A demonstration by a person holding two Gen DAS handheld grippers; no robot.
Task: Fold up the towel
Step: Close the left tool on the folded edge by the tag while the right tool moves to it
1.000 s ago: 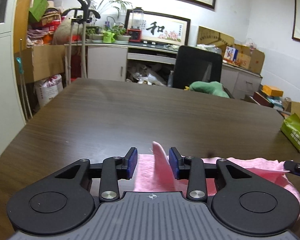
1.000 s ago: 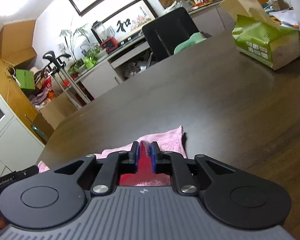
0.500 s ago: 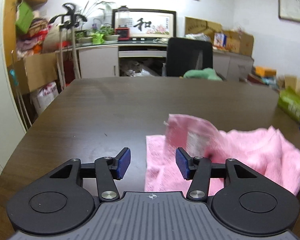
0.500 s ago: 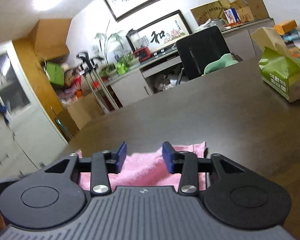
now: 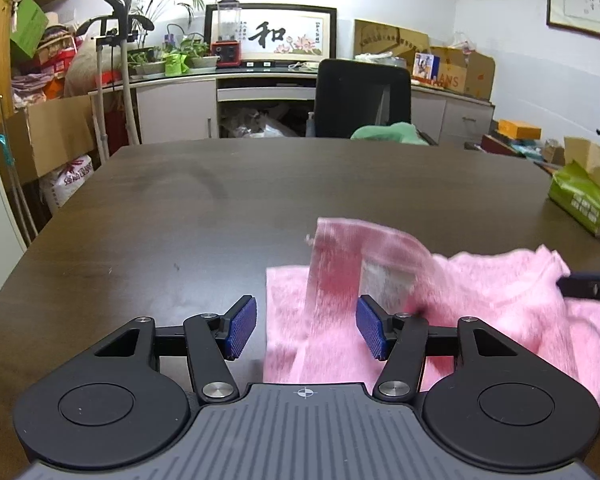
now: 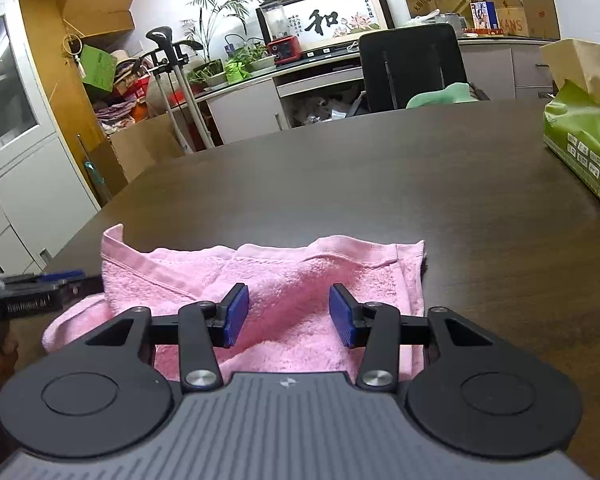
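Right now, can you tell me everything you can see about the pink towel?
The pink towel is soft, fluffy terry cloth with a flat woven band along its edge. It lies rumpled and partly folded on the dark wooden table. In the left view one corner stands up, blurred. Both claws, left and right, are open above it, gripping nothing.

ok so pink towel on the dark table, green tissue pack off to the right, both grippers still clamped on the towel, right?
Not clamped. Both wrist views show the left gripper and right gripper open, with the pink towel released on the dark table. Green tissue pack is at right.
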